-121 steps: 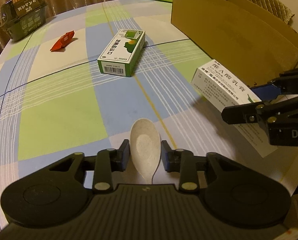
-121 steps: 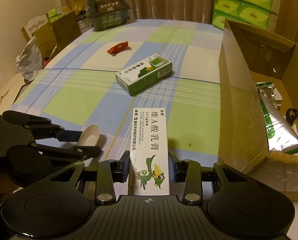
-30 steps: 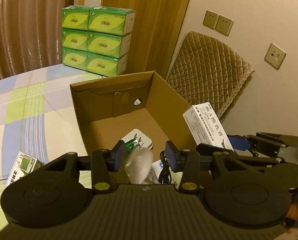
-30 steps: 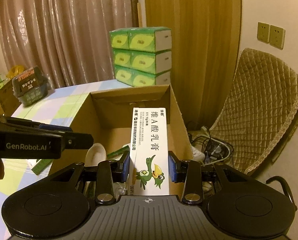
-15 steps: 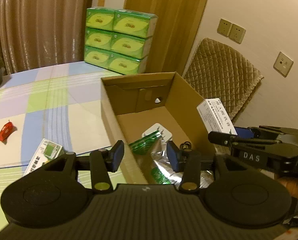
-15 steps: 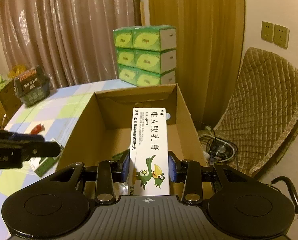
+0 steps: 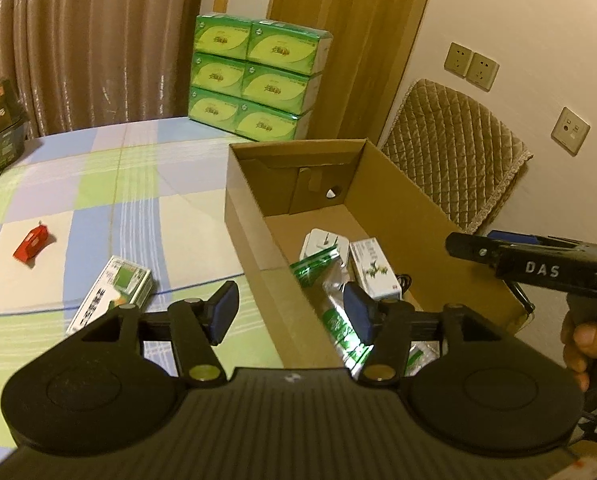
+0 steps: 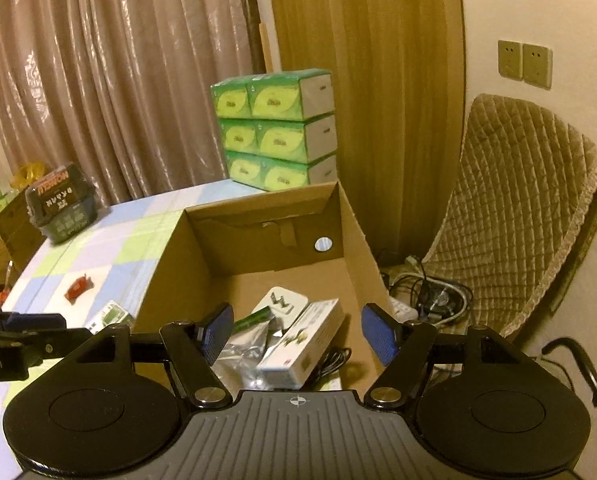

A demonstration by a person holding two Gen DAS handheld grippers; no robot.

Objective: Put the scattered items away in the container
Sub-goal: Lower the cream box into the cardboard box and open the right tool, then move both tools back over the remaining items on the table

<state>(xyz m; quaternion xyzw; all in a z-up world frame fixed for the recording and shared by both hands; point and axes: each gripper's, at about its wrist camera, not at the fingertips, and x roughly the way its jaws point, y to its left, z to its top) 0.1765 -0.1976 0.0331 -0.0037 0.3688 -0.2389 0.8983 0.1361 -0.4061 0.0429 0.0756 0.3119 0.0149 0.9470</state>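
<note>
An open cardboard box (image 7: 250,216) (image 8: 170,264) stands at the table's right edge. Inside it lie a white carton with a bird print (image 7: 372,266) (image 8: 304,342), a green and silver foil pouch (image 7: 336,312) and a white charger (image 7: 322,240) (image 8: 284,300). My left gripper (image 7: 290,312) is open and empty over the box's near left wall. My right gripper (image 8: 296,330) is open and empty above the box, over the carton. On the checked tablecloth lie a green and white carton (image 7: 112,292) (image 8: 112,316) and a red packet (image 7: 30,243) (image 8: 78,286).
Stacked green tissue packs (image 7: 258,76) sit at the table's far edge. A dark basket (image 8: 60,206) stands at the far left. A quilted chair (image 8: 526,208) and floor cables (image 8: 426,288) are right of the box. A hand (image 7: 582,340) holds the right gripper's handle.
The right gripper has opened and the bird-print carton now lies in the box. The left gripper, emptied of the spoon earlier, has drawn back towards the table and opened wider.
</note>
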